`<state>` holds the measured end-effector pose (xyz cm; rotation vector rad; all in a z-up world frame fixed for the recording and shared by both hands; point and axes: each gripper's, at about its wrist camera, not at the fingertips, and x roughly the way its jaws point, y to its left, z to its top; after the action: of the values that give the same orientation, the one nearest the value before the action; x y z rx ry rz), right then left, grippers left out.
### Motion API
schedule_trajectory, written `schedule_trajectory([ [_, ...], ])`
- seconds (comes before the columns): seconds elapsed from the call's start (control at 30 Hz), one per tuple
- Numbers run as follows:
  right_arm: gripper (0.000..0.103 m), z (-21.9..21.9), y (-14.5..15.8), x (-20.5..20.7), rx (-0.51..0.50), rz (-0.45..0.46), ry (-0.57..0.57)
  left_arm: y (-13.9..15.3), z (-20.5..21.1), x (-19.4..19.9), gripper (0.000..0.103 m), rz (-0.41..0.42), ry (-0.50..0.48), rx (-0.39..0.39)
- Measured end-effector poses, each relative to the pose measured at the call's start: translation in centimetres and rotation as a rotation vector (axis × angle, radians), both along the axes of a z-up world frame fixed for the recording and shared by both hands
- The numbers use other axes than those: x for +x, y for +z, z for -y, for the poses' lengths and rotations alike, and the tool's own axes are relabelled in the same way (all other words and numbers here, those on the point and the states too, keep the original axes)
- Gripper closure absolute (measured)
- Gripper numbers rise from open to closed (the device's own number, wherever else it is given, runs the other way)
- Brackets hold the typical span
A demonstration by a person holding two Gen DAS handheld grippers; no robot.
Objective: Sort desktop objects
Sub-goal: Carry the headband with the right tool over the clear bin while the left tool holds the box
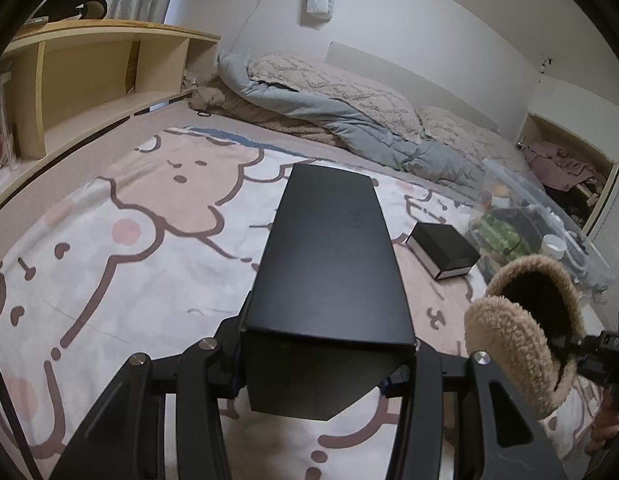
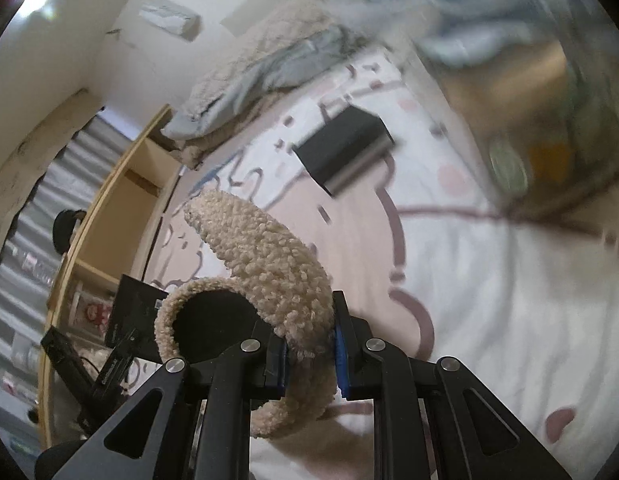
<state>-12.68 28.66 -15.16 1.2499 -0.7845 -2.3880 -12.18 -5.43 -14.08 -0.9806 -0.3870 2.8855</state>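
- L gripper (image 1: 329, 376) clamps long black box (image 1: 329, 256); R gripper (image 2: 309, 360) pinches fuzzy earmuffs (image 2: 265, 280).
- Mid-carry, I'd say: you next need the clear bin (image 1: 549, 216), right of frame.

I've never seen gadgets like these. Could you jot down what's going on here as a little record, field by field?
Setting: a bed with a cartoon bear blanket
Left hand-held gripper: shut on a long black box, held above the blanket
Right hand-held gripper: shut on fleecy beige earmuffs, lifted off the blanket
Lying on blanket: a small black box with a silver edge
Container: a clear plastic bin with mixed items inside, beside the small box
Background: rumpled blue-grey quilt, wooden shelf
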Motion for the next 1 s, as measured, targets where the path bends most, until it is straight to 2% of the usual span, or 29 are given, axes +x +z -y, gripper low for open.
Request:
schedule_trajectory([
  [0.2, 0.084, -1.6, 5.1, -1.4, -0.017, -0.088, 0.014, 1.7, -0.2, -0.3, 0.056, -0.033, -0.009, -0.026],
  [0.53, 0.084, -7.8, 10.5, -5.0, -0.127, -0.119, -0.084, 2.5, -0.4, -1.2, 0.056, -0.043, -0.014, -0.003],
  [0.8, 0.084, -14.1, 14.3, -10.5, -0.049, -0.165, -0.255, 2.2, -1.1, -2.2, 0.056, -0.029, -0.014, -0.010],
  [1.0, 0.084, -18.1, 14.9, -15.7, 0.021, -0.158, -0.381, 2.5, -1.4, -3.0, 0.056, -0.032, -0.021, 0.003],
])
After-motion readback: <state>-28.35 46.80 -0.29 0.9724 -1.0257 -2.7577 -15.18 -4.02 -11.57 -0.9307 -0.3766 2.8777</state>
